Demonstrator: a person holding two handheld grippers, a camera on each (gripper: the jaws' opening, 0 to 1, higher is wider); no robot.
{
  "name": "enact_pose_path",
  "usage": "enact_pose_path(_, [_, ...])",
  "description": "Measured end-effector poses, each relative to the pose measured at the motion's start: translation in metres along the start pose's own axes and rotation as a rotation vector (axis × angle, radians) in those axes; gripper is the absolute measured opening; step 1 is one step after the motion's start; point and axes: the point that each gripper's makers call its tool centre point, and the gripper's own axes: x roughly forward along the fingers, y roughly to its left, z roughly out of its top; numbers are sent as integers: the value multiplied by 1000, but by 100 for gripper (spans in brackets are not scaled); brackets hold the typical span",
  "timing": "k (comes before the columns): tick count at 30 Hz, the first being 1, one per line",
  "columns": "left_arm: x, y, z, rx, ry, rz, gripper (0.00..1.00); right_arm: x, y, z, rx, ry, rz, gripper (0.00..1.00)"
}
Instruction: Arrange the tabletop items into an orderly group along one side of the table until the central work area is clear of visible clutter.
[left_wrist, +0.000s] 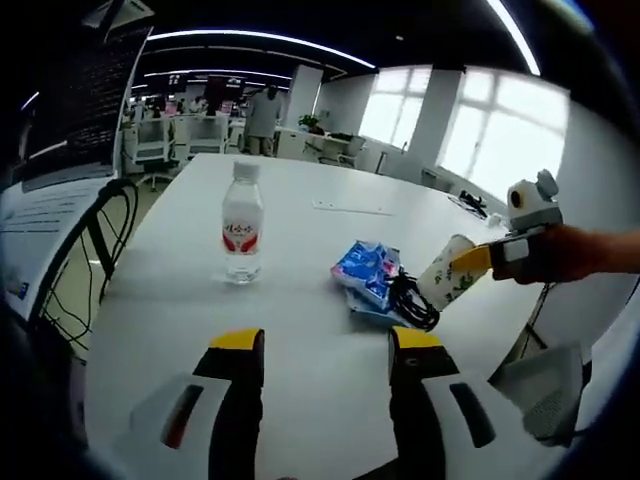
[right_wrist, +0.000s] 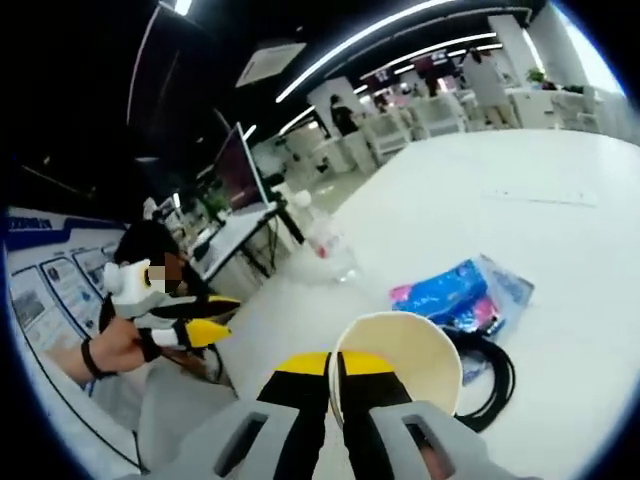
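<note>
My right gripper (right_wrist: 335, 365) is shut on the rim of a white paper cup (right_wrist: 400, 350) with a green print, held tilted above the table. In the left gripper view the cup (left_wrist: 447, 272) and the right gripper (left_wrist: 470, 262) come in from the right, just past a coiled black cable (left_wrist: 412, 300). The cable lies against a blue tissue packet (left_wrist: 368, 272). A clear water bottle (left_wrist: 242, 230) with a red label stands upright to the left of them. My left gripper (left_wrist: 326, 345) is open over bare table, with nothing between its jaws.
The white table (left_wrist: 180, 330) stretches far back, with a thin flat strip (left_wrist: 350, 207) lying on it. A black chair (left_wrist: 100, 240) stands at its left edge and a grey seat (left_wrist: 545, 385) at the near right. Desks and people are far behind.
</note>
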Motion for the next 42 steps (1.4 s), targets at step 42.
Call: enact_pose_path(42, [-5,-5,-1,12,-12,-47,47,139,-7,58,-234,219,-21,0])
